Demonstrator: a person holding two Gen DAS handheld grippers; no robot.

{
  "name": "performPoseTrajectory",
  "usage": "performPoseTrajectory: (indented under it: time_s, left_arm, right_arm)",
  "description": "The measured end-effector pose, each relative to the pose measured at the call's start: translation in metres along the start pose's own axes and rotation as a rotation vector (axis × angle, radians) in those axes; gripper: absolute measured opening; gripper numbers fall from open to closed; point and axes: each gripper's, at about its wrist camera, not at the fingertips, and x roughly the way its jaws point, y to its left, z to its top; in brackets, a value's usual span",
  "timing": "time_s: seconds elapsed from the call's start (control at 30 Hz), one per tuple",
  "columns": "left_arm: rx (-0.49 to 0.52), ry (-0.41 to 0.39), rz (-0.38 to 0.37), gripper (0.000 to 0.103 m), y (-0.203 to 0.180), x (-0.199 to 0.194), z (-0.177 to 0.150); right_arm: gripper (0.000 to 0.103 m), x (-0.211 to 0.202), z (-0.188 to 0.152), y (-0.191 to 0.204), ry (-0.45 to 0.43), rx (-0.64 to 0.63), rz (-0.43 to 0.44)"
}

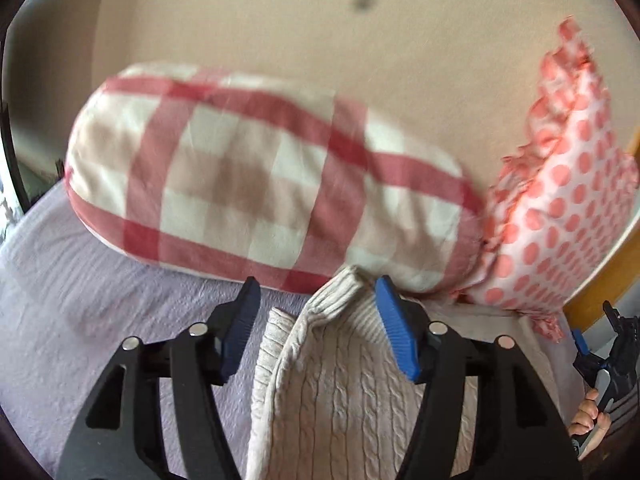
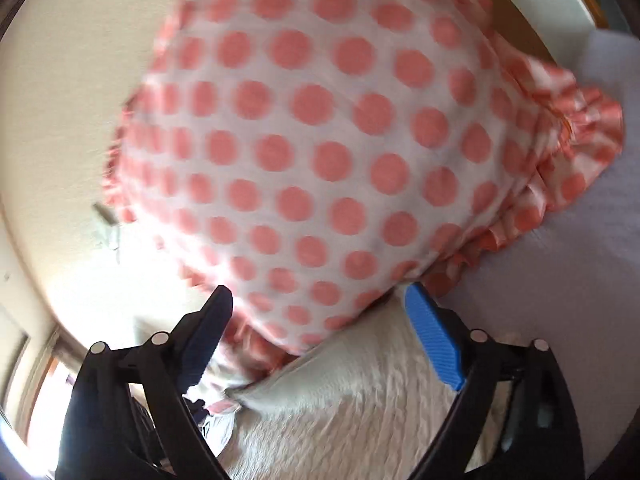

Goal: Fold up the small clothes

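In the left wrist view, the left gripper (image 1: 316,296) hangs with its jaws wide apart over a cream cable-knit sweater (image 1: 344,392) that lies on the pale lilac bed sheet (image 1: 80,280). The sweater's ribbed edge (image 1: 344,292) rises in a peak between the two blue pads, nearer the right pad, but nothing is pinched. The garment's long axis seems to run from near to far, in line with the fingers, with its far end against a red-and-white checked bolster pillow (image 1: 256,188). A pink polka-dot frilled pillow (image 1: 560,220) stands to the right of the bolster, and the other gripper shows at the right edge.

In the right wrist view, the right gripper (image 2: 320,312) is likewise spread open and holds nothing. The cream sweater (image 2: 360,408) lies just below and between its fingers, a corner (image 2: 240,394) pointing left, its far edge tucked under the polka-dot pillow (image 2: 320,140).

Both grippers sit close over the sweater; the left looks better lined up on a graspable edge.
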Motion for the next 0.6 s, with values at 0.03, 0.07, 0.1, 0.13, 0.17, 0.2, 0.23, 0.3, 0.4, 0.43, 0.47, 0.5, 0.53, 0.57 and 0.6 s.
performPoseTrajectory:
  time_s: [0.03, 0.07, 0.1, 0.13, 0.17, 0.2, 0.23, 0.3, 0.4, 0.43, 0.47, 0.5, 0.53, 0.57, 0.6]
  left_arm:
    - [0.017, -0.008, -0.023, 0.068, -0.002, -0.009, -0.003]
    - [0.030, -0.009, -0.049, 0.072, -0.006, -0.016, -0.006]
    - [0.047, 0.005, -0.085, 0.074, -0.011, -0.020, -0.013]
    - [0.067, 0.035, -0.112, 0.074, -0.016, -0.019, -0.019]
    - [0.078, 0.060, -0.120, 0.075, -0.020, -0.014, -0.024]
    - [0.094, 0.104, -0.115, 0.076, -0.028, -0.004, -0.033]
    - [0.100, 0.147, -0.093, 0.076, -0.031, 0.007, -0.040]
    - [0.091, 0.237, -0.034, 0.076, -0.038, 0.035, -0.053]
    - [0.099, 0.285, 0.051, 0.075, -0.033, 0.058, -0.066]
    - [0.111, 0.285, 0.054, 0.075, -0.035, 0.055, -0.066]
    - [0.093, 0.291, 0.031, 0.075, -0.034, 0.047, -0.065]
    - [0.082, 0.284, 0.016, 0.075, -0.032, 0.042, -0.064]
    - [0.077, 0.266, 0.013, 0.075, -0.028, 0.032, -0.062]
    - [0.077, 0.261, 0.032, 0.076, -0.025, 0.026, -0.059]
    - [0.075, 0.260, 0.049, 0.076, -0.020, 0.021, -0.056]
  right_arm:
    - [0.090, -0.004, -0.003, 0.004, 0.025, -0.017, 0.007]
    - [0.090, -0.005, -0.009, 0.007, 0.059, -0.033, 0.016]
    - [0.090, -0.004, -0.019, 0.011, 0.122, -0.057, 0.022]
    - [0.090, -0.002, -0.027, 0.014, 0.166, -0.071, 0.020]
    - [0.090, 0.004, -0.036, 0.016, 0.221, -0.084, 0.009]
    - [0.090, 0.009, -0.048, 0.017, 0.285, -0.097, -0.010]
    - [0.090, 0.014, -0.057, 0.016, 0.331, -0.107, -0.045]
    - [0.090, 0.026, -0.074, 0.007, 0.400, -0.111, -0.159]
    - [0.089, 0.033, -0.081, 0.006, 0.407, -0.157, -0.238]
    - [0.090, 0.032, -0.082, 0.010, 0.416, -0.166, -0.248]
    - [0.090, 0.026, -0.081, 0.018, 0.411, -0.183, -0.249]
    - [0.090, 0.019, -0.079, 0.025, 0.386, -0.203, -0.239]
    - [0.090, 0.007, -0.075, 0.033, 0.342, -0.237, -0.233]
    - [0.090, 0.002, -0.072, 0.038, 0.305, -0.261, -0.238]
    - [0.090, -0.012, -0.068, 0.047, 0.252, -0.305, -0.249]
